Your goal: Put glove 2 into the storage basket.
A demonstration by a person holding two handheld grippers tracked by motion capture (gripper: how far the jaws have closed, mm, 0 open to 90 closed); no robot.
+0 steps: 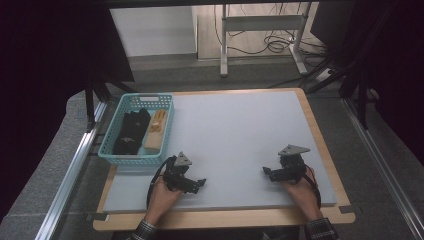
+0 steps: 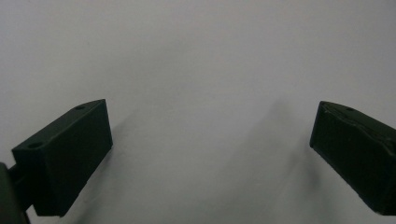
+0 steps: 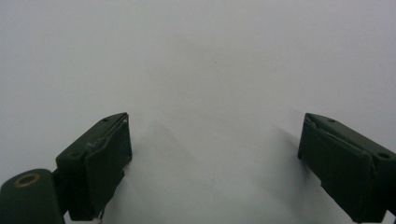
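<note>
My left gripper [image 1: 195, 183] rests low on the pale grey mat [image 1: 235, 135] near its front left, held by a hand, its jaws pointing right. In the left gripper view [image 2: 210, 140] the jaws stand wide apart with bare mat between them. My right gripper [image 1: 267, 172] sits near the front right of the mat, jaws pointing left. The right gripper view [image 3: 212, 158] also has its jaws spread wide over bare mat. A teal basket [image 1: 116, 157] stands at the mat's left edge, behind the left gripper, holding black gloves [image 1: 131, 132] and tan gloves [image 1: 156, 131].
The mat lies on a wooden board [image 1: 225, 217] whose rim shows at the front and right. Metal rails [image 1: 70, 175] run along the left and right sides. A white table frame [image 1: 260, 30] and cables stand on the floor beyond the far edge.
</note>
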